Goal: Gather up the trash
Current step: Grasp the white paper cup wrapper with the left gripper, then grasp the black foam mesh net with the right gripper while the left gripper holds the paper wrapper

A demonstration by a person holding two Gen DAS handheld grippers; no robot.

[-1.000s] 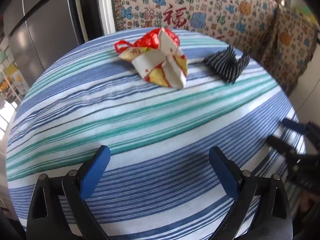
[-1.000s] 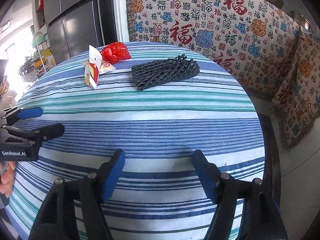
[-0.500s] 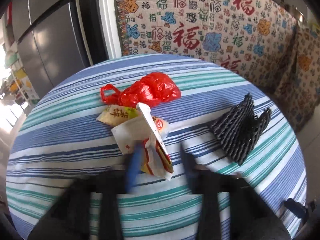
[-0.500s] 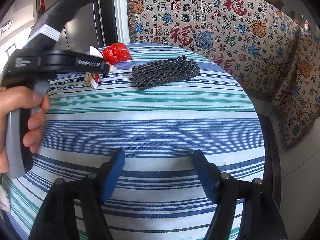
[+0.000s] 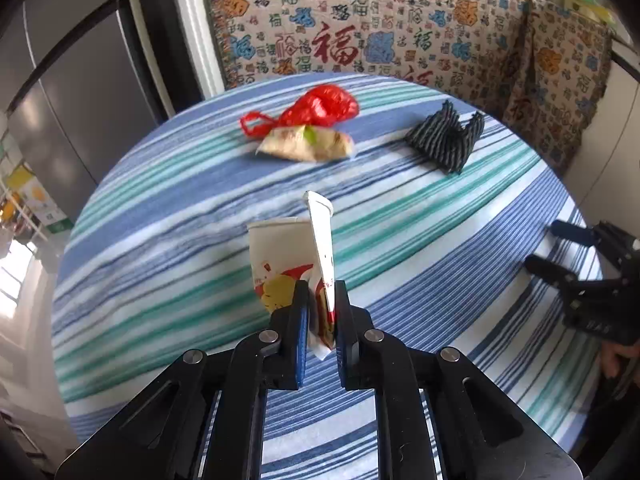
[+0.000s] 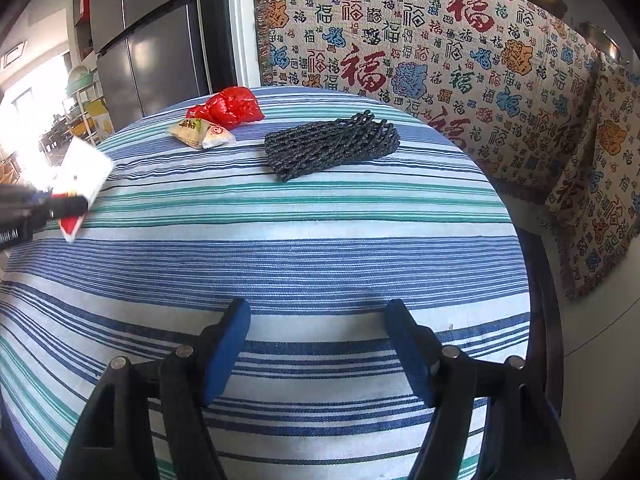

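Observation:
My left gripper (image 5: 321, 304) is shut on a flattened white paper cup (image 5: 288, 256) with red and yellow print, held above the striped table. It also shows at the left edge of the right wrist view (image 6: 80, 176). A red plastic bag (image 5: 320, 109) (image 6: 230, 106), a beige snack wrapper (image 5: 308, 144) (image 6: 200, 133) and a black foam net (image 5: 450, 140) (image 6: 332, 144) lie on the far part of the table. My right gripper (image 6: 318, 344) is open and empty over the near table edge; it also shows in the left wrist view (image 5: 560, 248).
The round table has a blue, green and white striped cloth (image 6: 304, 240). A patterned sofa cover (image 6: 440, 52) stands behind and to the right. A steel fridge (image 6: 148, 40) stands at the back left.
My left gripper reached to the trash pile, shut on the paper cup and pulled it back and up off the table. The snack wrapper underneath is now uncovered. My right gripper has stayed still.

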